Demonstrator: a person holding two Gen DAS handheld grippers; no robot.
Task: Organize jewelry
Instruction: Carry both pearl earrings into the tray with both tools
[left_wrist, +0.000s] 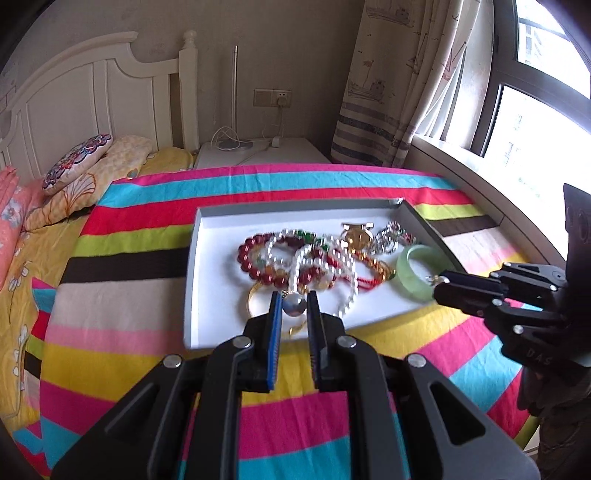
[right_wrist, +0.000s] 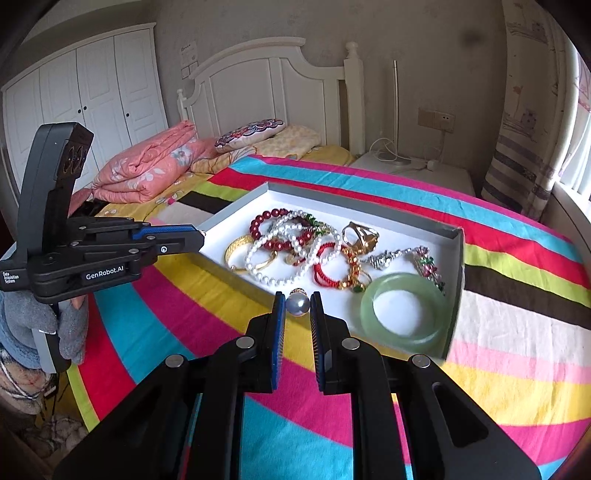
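Note:
A shallow white tray (left_wrist: 221, 266) lies on the striped bedspread and holds a tangle of jewelry. In it are a red bead bracelet (left_wrist: 251, 254), a white pearl strand (left_wrist: 347, 291), a gold bangle (right_wrist: 236, 251) and a green jade bangle (right_wrist: 406, 314). My left gripper (left_wrist: 294, 295) hovers over the tray's near edge, shut on a grey pearl (left_wrist: 294, 305). My right gripper (right_wrist: 298, 295) is shut on a second grey pearl with a gold cap (right_wrist: 298, 303), just in front of the jade bangle. Each gripper shows in the other's view at the tray's side: right gripper (left_wrist: 441, 282), left gripper (right_wrist: 201, 236).
The tray (right_wrist: 424, 229) sits mid-bed on a striped blanket (right_wrist: 498, 258). Pillows (left_wrist: 77, 162) and a folded pink quilt (right_wrist: 147, 166) lie toward the white headboard. A nightstand (left_wrist: 258, 155) with a lamp and cables stands behind, and a window sill (left_wrist: 480, 177) runs along the right.

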